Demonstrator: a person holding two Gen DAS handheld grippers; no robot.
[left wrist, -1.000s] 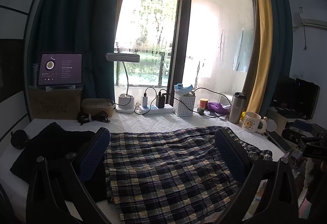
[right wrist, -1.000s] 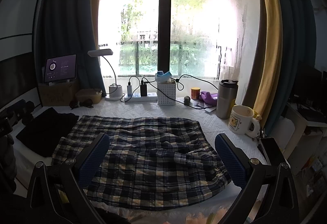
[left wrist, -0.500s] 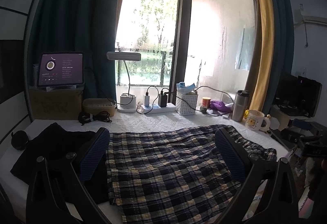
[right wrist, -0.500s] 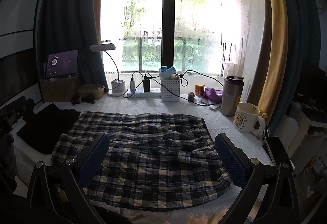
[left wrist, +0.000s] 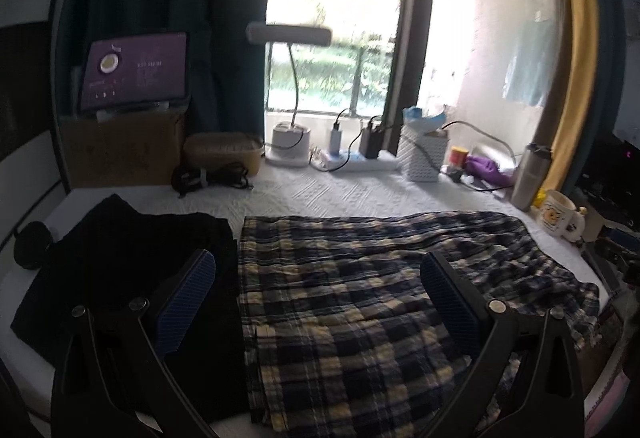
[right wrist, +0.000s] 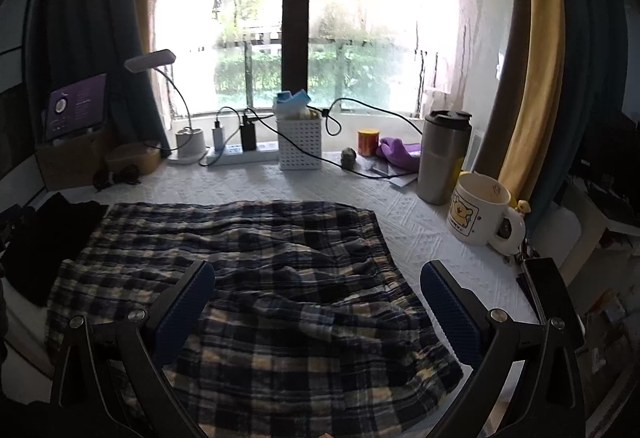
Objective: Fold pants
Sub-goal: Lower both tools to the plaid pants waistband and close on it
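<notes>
Both the left tongs (left wrist: 318,298) and right tongs (right wrist: 318,298) gape wide and empty above the plaid pants (right wrist: 248,278) spread on the white table (right wrist: 400,210).

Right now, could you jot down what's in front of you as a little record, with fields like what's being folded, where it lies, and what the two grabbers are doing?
item to fold: plaid pants, spread flat, wrinkled
surface: white quilted cover
left gripper: open, above the pants, holding nothing
right gripper: open, above the pants, holding nothing
beside the pants: black garment, on their left
near the right edge: white mug, steel tumbler
by the window: white basket, desk lamp, tablet
</notes>
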